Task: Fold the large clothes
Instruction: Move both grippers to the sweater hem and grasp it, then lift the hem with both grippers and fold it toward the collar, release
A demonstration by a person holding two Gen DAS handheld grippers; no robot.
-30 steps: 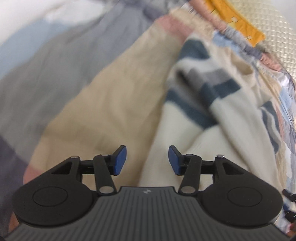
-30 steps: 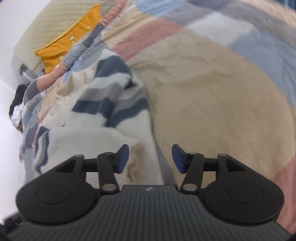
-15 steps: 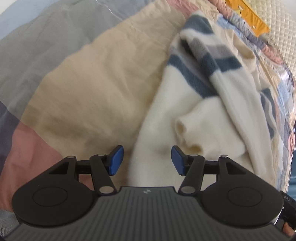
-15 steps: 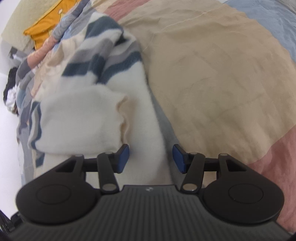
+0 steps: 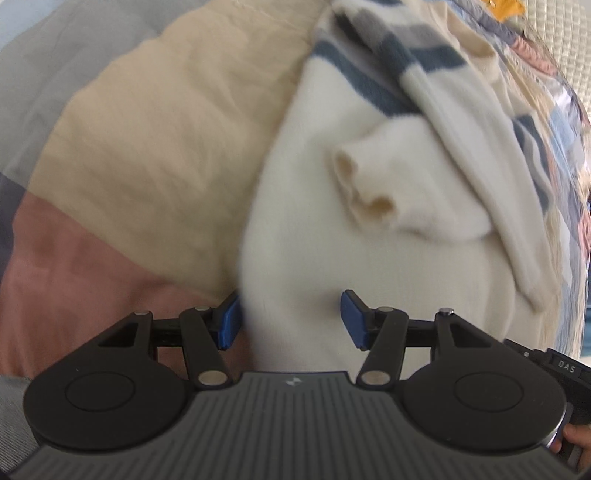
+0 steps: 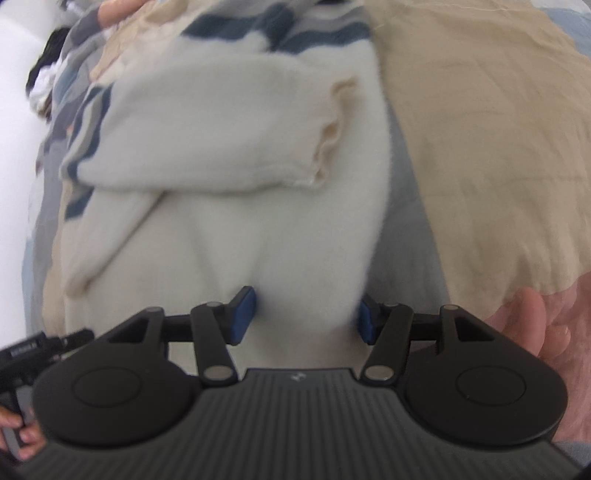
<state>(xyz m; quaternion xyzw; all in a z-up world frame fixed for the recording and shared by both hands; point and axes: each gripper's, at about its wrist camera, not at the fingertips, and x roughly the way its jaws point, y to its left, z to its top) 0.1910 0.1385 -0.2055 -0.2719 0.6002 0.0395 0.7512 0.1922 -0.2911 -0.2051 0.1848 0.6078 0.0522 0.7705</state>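
A fluffy cream sweater [image 5: 332, 229] with blue and grey stripes lies crumpled on the bed, one sleeve cuff [image 5: 365, 192] folded onto its body. It also fills the right wrist view [image 6: 221, 166], the cuff [image 6: 328, 136] at upper right. My left gripper [image 5: 290, 319] is open, its blue pads straddling the sweater's near left edge. My right gripper [image 6: 306, 319] is open, pads straddling the near right edge. The fabric sits between both pairs of pads, not pinched.
The sweater rests on a patchwork bedspread of tan [image 5: 166, 129], pink [image 5: 74, 280] and grey patches [image 6: 480, 147]. An orange item [image 5: 506, 5] lies at the bed's far end. Dark clothing [image 6: 44, 77] sits at the far left edge. A hand shows at lower right [image 6: 546, 332].
Both grippers have moved forward and down onto the sweater's near hem. The sweater now fills each view and lies between the open pads.
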